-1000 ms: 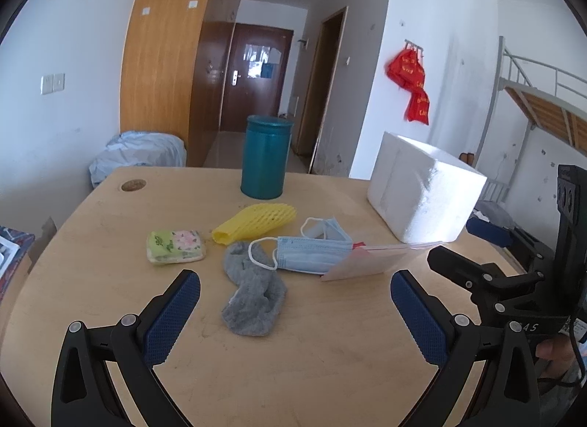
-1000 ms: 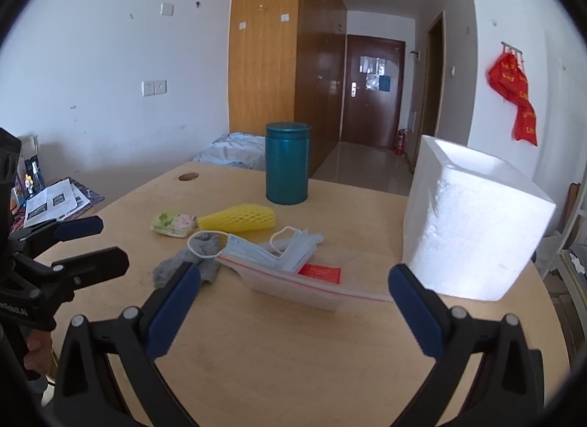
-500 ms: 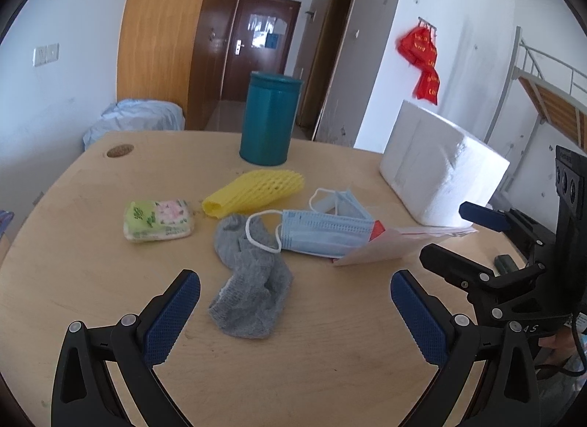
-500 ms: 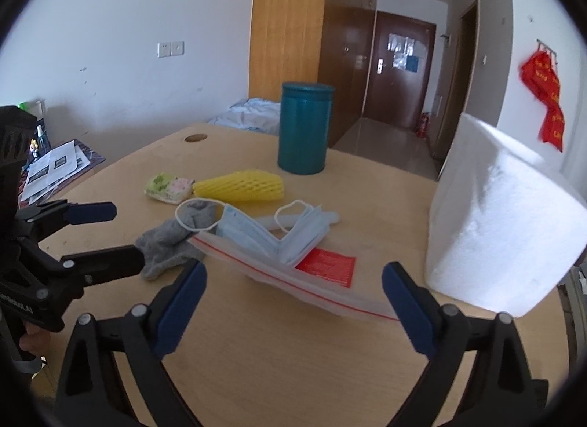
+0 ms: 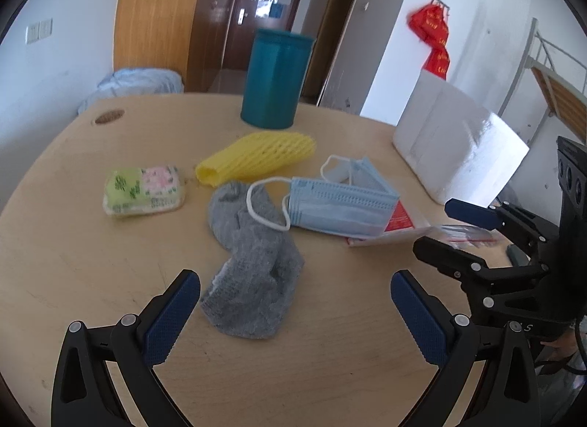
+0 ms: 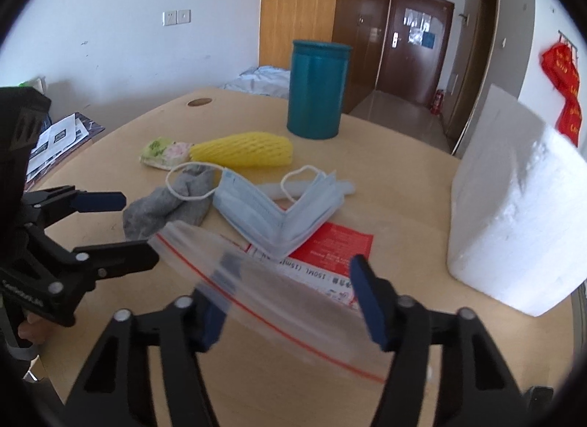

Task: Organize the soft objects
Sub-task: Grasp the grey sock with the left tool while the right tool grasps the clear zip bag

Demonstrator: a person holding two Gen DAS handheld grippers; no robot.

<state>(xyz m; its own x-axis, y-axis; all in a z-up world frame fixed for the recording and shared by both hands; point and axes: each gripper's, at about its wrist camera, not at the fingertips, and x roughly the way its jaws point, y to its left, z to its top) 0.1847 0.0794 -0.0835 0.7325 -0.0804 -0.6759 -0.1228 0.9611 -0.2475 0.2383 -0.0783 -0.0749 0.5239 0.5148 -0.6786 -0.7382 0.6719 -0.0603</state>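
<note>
Right now I am closing my right gripper (image 6: 290,311) around the near edge of the clear zip bag (image 6: 279,291); its jaws have just been narrowing with the film between them, though I cannot tell that the pads are pressing on it yet. It is thin, slick, limp plastic, so I am judging the stiffer red-lined zip strip the best place to pinch. My left gripper (image 5: 295,307) is hanging wide open and empty above the counter (image 5: 73,265), with the gray sock (image 5: 253,265) lying just ahead between its jaws. That sock is light and floppy, so any bunched fold would do. Beyond it the blue masks (image 5: 339,203) are lying on the bag's far end, then the yellow foam net (image 5: 256,157) and the floral packet (image 5: 143,190).
</note>
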